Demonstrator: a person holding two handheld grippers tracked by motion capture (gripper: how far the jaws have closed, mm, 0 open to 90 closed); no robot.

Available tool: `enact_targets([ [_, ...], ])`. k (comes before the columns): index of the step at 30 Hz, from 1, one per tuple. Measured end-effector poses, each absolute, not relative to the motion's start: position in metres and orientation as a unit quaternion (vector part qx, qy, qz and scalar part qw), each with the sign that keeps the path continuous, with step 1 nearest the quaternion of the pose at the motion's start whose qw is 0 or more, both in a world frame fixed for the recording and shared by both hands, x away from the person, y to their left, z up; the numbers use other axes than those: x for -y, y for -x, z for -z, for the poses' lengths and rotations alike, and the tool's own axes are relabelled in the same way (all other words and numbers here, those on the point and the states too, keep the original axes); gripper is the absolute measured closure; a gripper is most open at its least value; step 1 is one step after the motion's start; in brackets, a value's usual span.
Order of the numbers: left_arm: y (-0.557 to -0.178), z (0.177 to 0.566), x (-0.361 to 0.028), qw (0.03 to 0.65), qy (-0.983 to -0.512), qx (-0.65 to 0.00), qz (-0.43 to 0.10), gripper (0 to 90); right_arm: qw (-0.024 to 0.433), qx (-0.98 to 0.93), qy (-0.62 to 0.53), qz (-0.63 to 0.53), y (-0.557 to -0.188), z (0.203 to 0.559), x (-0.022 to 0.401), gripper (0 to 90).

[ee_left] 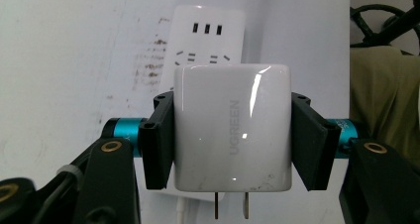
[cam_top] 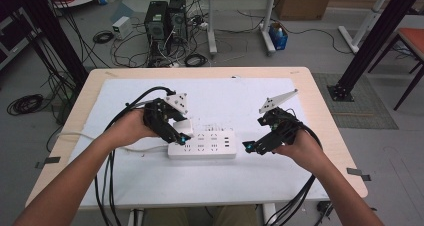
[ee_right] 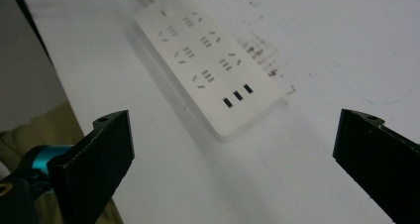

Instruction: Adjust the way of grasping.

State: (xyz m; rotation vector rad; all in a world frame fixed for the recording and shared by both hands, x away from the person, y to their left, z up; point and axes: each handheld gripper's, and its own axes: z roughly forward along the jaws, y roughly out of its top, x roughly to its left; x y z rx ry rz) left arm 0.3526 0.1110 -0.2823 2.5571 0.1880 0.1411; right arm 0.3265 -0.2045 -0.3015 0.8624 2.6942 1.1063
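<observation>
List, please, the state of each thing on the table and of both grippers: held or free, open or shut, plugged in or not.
UGREEN charger: held, clamped between the jaws, two prongs bare, not plugged in.
Power strip: lying flat on the white mat, all visible sockets free.
Left gripper: shut on the charger, above the strip.
Right gripper: open, nothing between the jaws, near the strip's USB end.

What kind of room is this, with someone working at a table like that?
Most likely a lab or workshop for recording hand tasks. Two computer towers stand on the floor amid loose cables, black frame posts flank the table, and a white power strip lies on it.
</observation>
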Motion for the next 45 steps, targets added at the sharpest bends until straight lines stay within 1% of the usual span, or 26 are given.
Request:
enact_targets([
  [1,-0.352,0.283,-0.107,0.284,-0.955,-0.064,-0.054,42.6,0.052,-0.886,-0.284,-0.364,-0.326,0.301,0.205,1.6],
  [3,-0.351,0.284,-0.097,0.292,-0.953,-0.053,-0.054,42.5,0.024,-0.872,-0.296,-0.390,-0.327,0.304,0.204,1.6],
  [4,-0.351,0.284,-0.097,0.292,-0.953,-0.053,-0.054,42.5,0.024,-0.872,-0.296,-0.390,-0.327,0.304,0.204,1.6],
  [6,-0.350,0.285,-0.091,0.296,-0.953,-0.045,-0.052,42.5,0.011,-0.863,-0.302,-0.404,-0.327,0.305,0.203,1.6],
  [7,-0.350,0.286,-0.085,0.303,-0.951,-0.040,-0.051,42.5,-0.004,-0.855,-0.307,-0.418,-0.326,0.307,0.203,1.6],
  [8,-0.350,0.286,-0.085,0.303,-0.951,-0.040,-0.051,42.5,-0.004,-0.855,-0.307,-0.418,-0.326,0.307,0.203,1.6],
  [11,-0.349,0.286,-0.075,0.308,-0.949,-0.031,-0.054,42.5,-0.042,-0.830,-0.331,-0.448,-0.327,0.310,0.204,1.6],
  [12,-0.349,0.286,-0.075,0.308,-0.949,-0.031,-0.054,42.5,-0.042,-0.830,-0.331,-0.448,-0.327,0.310,0.204,1.6],
  [13,-0.349,0.287,-0.071,0.307,-0.950,-0.028,-0.056,42.5,-0.062,-0.817,-0.341,-0.461,-0.329,0.312,0.205,1.6],
  [14,-0.349,0.287,-0.071,0.307,-0.950,-0.028,-0.056,42.5,-0.062,-0.817,-0.341,-0.461,-0.329,0.312,0.205,1.6],
  [16,-0.349,0.287,-0.067,0.311,-0.948,-0.028,-0.055,42.5,-0.076,-0.806,-0.350,-0.471,-0.330,0.313,0.205,1.6],
  [18,-0.348,0.287,-0.064,0.313,-0.948,-0.026,-0.055,42.5,-0.103,-0.790,-0.364,-0.483,-0.332,0.316,0.206,1.6],
  [25,-0.348,0.286,-0.059,0.320,-0.945,-0.021,-0.061,42.5,-0.128,-0.771,-0.382,-0.493,-0.337,0.320,0.205,1.6],
  [27,-0.347,0.286,-0.058,0.322,-0.945,-0.020,-0.063,42.5,-0.157,-0.753,-0.394,-0.502,-0.339,0.322,0.204,1.6],
  [28,-0.347,0.286,-0.057,0.323,-0.944,-0.019,-0.065,42.5,-0.166,-0.749,-0.398,-0.503,-0.340,0.324,0.204,1.6],
  [29,-0.347,0.285,-0.056,0.323,-0.944,-0.016,-0.066,42.5,-0.166,-0.749,-0.398,-0.503,-0.340,0.324,0.204,1.6],
  [31,-0.345,0.284,-0.052,0.326,-0.943,-0.010,-0.069,42.5,-0.189,-0.734,-0.411,-0.506,-0.343,0.327,0.201,1.6],
  [32,-0.345,0.284,-0.052,0.326,-0.943,-0.010,-0.069,42.5,-0.189,-0.734,-0.411,-0.506,-0.343,0.327,0.201,1.6],
  [33,-0.345,0.284,-0.051,0.326,-0.943,-0.008,-0.070,42.5,-0.206,-0.725,-0.417,-0.508,-0.345,0.328,0.198,1.6],
  [34,-0.344,0.284,-0.050,0.327,-0.942,-0.006,-0.071,42.5,-0.206,-0.725,-0.417,-0.508,-0.345,0.328,0.198,1.6],
  [36,-0.344,0.283,-0.047,0.327,-0.942,-0.003,-0.072,42.5,-0.227,-0.715,-0.425,-0.507,-0.348,0.330,0.194,1.6],
  [38,-0.343,0.283,-0.046,0.327,-0.942,-0.002,-0.073,42.5,-0.227,-0.715,-0.425,-0.507,-0.348,0.330,0.194,1.6],
  [39,-0.343,0.283,-0.044,0.329,-0.941,0.000,-0.074,42.5,-0.245,-0.704,-0.431,-0.508,-0.349,0.331,0.190,1.6],
  [45,-0.342,0.283,-0.039,0.326,-0.942,0.005,-0.075,42.5,-0.275,-0.687,-0.445,-0.504,-0.352,0.334,0.184,1.6],
])
